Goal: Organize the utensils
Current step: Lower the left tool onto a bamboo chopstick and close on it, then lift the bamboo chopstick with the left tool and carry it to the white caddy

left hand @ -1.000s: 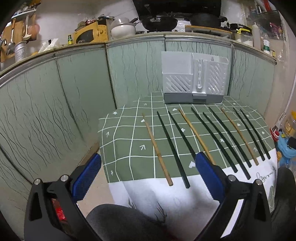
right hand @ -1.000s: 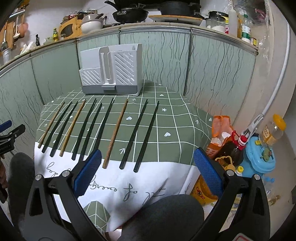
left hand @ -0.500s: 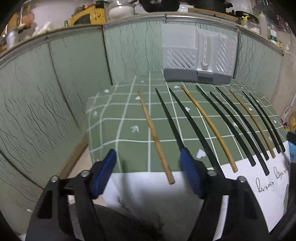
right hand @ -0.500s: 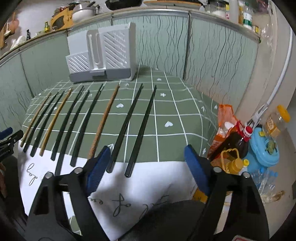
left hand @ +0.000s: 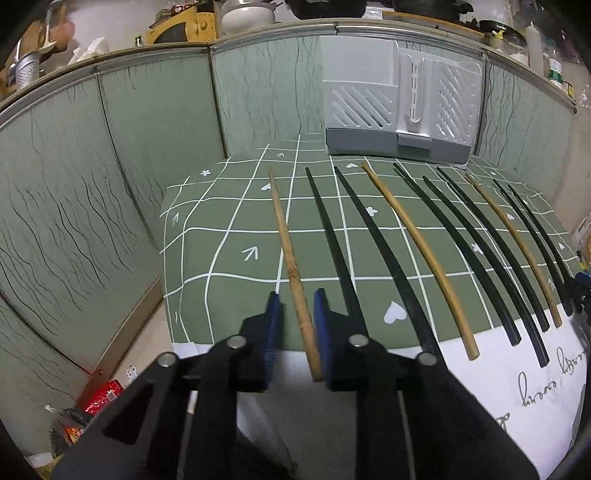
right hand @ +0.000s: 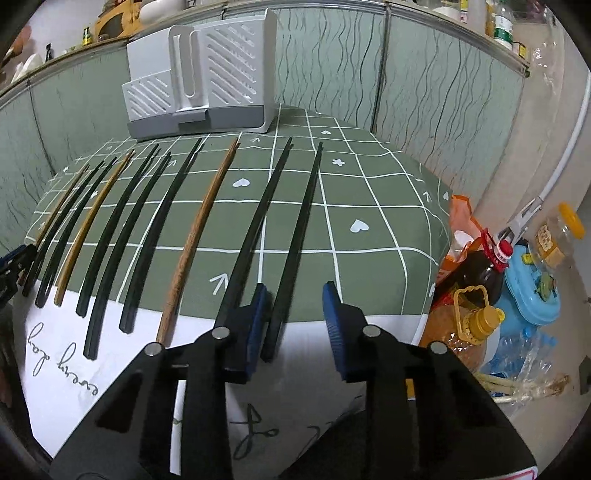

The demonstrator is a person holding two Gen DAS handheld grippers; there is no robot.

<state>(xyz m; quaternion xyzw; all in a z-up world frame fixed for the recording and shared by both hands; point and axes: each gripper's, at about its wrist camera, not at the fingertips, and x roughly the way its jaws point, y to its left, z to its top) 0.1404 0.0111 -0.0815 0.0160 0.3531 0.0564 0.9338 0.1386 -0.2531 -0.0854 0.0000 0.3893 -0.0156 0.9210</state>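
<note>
Both grippers closing on chopsticks at the row's two ends

The left gripper (left hand: pixel 297 306) has just been narrowing around the outermost wooden chopstick (left hand: pixel 290 258), the right gripper (right hand: pixel 295 299) around the outermost black chopstick (right hand: pixel 295 229), farthest along the row from the slotted white plastic holder (right hand: pixel 201 74); neither visibly pinches yet. Slim, smooth, tapered sticks on soft checked cloth (left hand: pixel 229 258) could roll or pivot sideways if pinched off-centre near the ends.

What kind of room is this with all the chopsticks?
Most likely a home kitchen. Pots and pans sit on the counter behind, a white utensil drainer stands on the tablecloth, and oil bottles wait beside the table.
</note>
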